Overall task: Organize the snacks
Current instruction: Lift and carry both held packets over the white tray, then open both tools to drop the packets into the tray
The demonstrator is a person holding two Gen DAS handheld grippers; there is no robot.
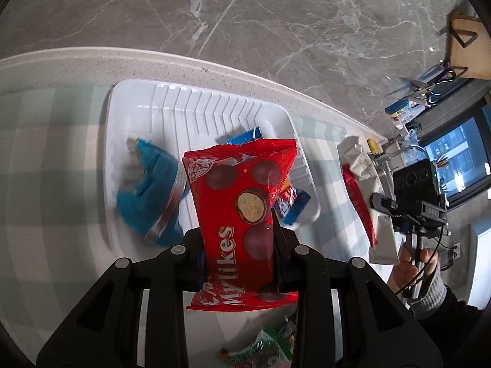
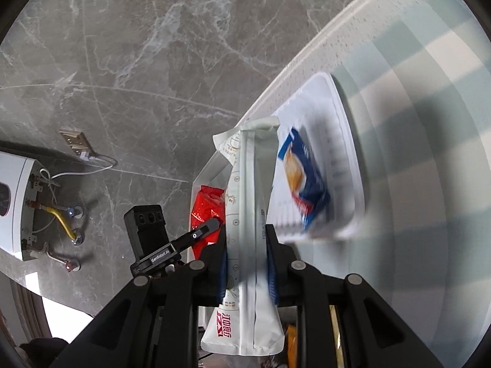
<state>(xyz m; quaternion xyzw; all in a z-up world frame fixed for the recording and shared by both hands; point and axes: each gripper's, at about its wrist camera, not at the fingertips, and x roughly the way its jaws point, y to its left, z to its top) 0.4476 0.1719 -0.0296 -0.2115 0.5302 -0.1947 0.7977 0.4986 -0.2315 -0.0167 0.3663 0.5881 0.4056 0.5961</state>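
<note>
My left gripper (image 1: pixel 239 245) is shut on a red Mylikes chocolate-ball bag (image 1: pixel 242 202) and holds it above the near side of a white ribbed tray (image 1: pixel 208 107). In the tray lie a blue snack bag (image 1: pixel 150 196), blurred, and small blue packets (image 1: pixel 291 205). My right gripper (image 2: pixel 247 254) is shut on a white snack pouch (image 2: pixel 251 214) with a red stripe, also visible in the left wrist view (image 1: pixel 368 190), held up right of the tray. The right wrist view shows the tray (image 2: pixel 337 141) with a blue packet (image 2: pixel 303 178) and the red bag (image 2: pixel 205 208) in the other gripper.
The tray sits on a green-and-white checked cloth (image 1: pixel 46 159) on a pale counter against a grey marble wall (image 1: pixel 276 15). A green packet (image 1: pixel 260 349) lies near the front. Scissors and clutter (image 1: pixel 414 92) stand at the right. A water heater (image 2: pixel 18 208) hangs on the wall.
</note>
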